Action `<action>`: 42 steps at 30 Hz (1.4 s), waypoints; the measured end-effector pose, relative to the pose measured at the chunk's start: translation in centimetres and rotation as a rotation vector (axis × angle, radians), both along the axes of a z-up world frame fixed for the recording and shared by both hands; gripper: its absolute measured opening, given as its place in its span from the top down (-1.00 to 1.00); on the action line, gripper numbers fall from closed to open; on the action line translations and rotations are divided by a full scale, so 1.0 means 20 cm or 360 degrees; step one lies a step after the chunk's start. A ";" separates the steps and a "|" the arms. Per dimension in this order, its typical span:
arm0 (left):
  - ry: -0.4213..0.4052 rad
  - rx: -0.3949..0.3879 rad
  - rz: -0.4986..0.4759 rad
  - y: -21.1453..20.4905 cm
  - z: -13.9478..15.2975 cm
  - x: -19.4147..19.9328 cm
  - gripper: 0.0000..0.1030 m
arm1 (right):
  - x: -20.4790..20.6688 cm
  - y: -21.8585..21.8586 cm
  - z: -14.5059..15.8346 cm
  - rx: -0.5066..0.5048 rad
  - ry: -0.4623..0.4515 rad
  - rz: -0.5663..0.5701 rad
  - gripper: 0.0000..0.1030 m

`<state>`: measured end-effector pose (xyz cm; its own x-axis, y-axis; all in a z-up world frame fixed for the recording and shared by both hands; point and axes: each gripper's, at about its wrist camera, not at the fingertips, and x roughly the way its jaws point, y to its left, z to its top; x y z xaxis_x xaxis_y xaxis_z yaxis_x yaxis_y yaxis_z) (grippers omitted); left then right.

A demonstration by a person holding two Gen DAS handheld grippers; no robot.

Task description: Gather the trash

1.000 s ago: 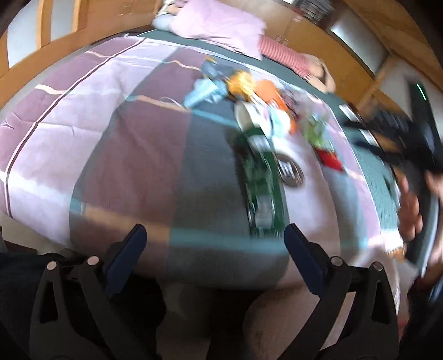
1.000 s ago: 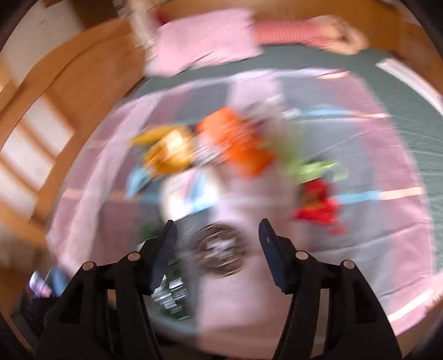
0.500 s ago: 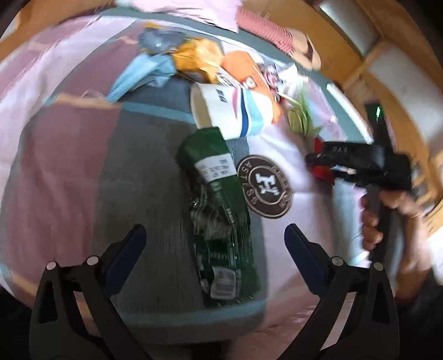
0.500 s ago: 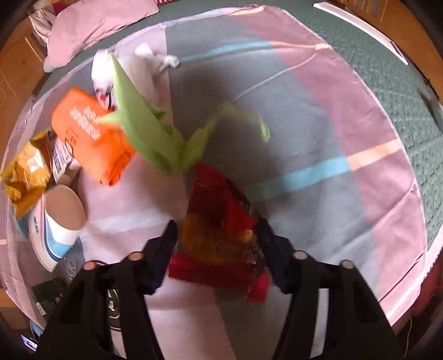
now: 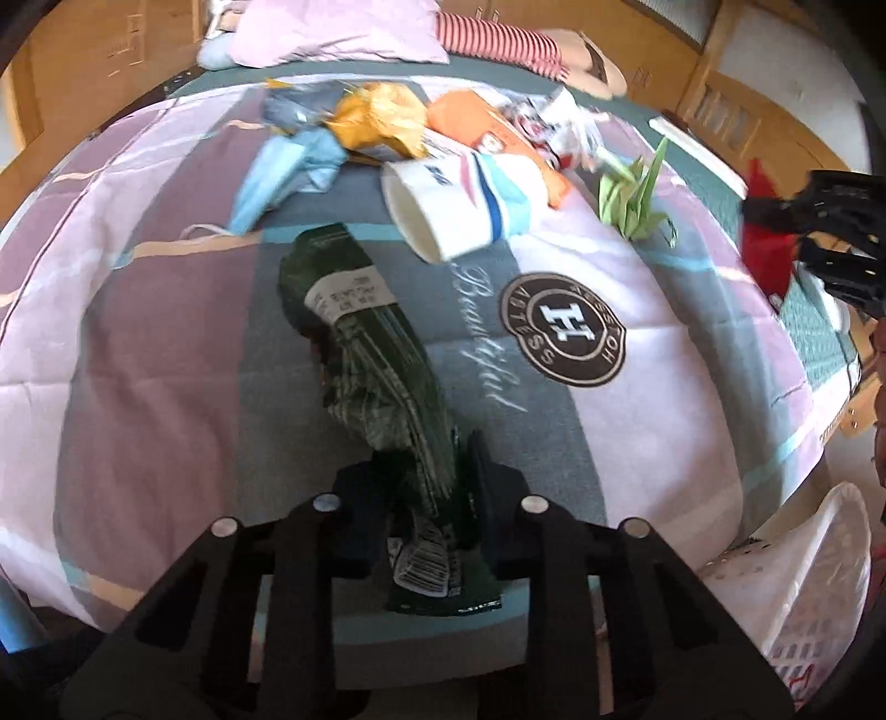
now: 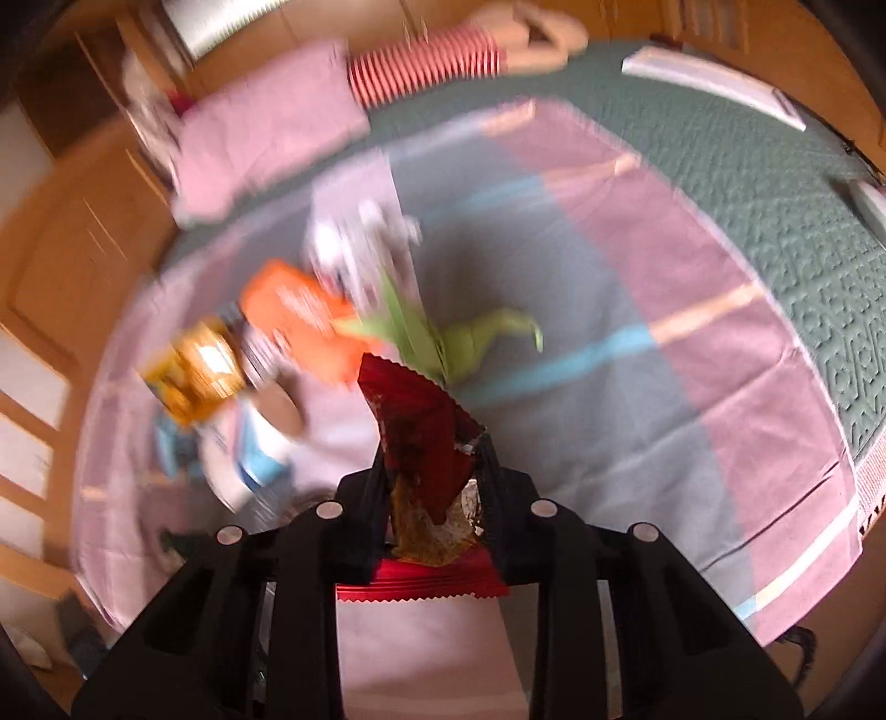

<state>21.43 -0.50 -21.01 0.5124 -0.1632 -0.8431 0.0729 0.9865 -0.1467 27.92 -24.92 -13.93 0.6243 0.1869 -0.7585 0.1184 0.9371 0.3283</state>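
Note:
My left gripper (image 5: 423, 493) is shut on the near end of a long dark green snack wrapper (image 5: 365, 343) that lies on the bedspread. My right gripper (image 6: 432, 482) is shut on a red snack wrapper (image 6: 415, 410) and holds it above the bed; it also shows at the right edge of the left wrist view (image 5: 767, 255). Farther back lie a white paper cup (image 5: 459, 199), an orange packet (image 5: 487, 133), a yellow bag (image 5: 382, 119), a blue mask (image 5: 288, 171), green folded paper (image 5: 637, 194) and crumpled white wrappers (image 5: 565, 122).
The patchwork bedspread (image 5: 166, 343) covers a green quilted bed (image 6: 747, 183). A white slotted basket (image 5: 797, 598) stands on the floor at the bed's near right corner. A pink pillow (image 5: 338, 27) and a striped cushion (image 5: 498, 41) lie at the head.
Both grippers were open and have closed. The left closed on the green wrapper's near end. The right closed on the red wrapper and lifted it off the bed.

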 end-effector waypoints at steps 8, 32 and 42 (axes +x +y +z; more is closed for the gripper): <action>-0.0119 -0.0237 0.0047 0.15 0.10 -0.11 0.64 | -0.36 0.03 0.25 0.0039 -0.0205 0.0093 0.42; -0.0768 -0.0064 -0.0270 -0.17 0.71 -0.95 0.64 | -1.28 0.03 0.19 -0.0276 -0.0255 0.0199 0.42; -0.0745 -0.0021 -0.0339 -0.29 0.71 -1.04 0.64 | -1.35 0.07 0.10 -0.0369 -0.0172 0.0296 0.42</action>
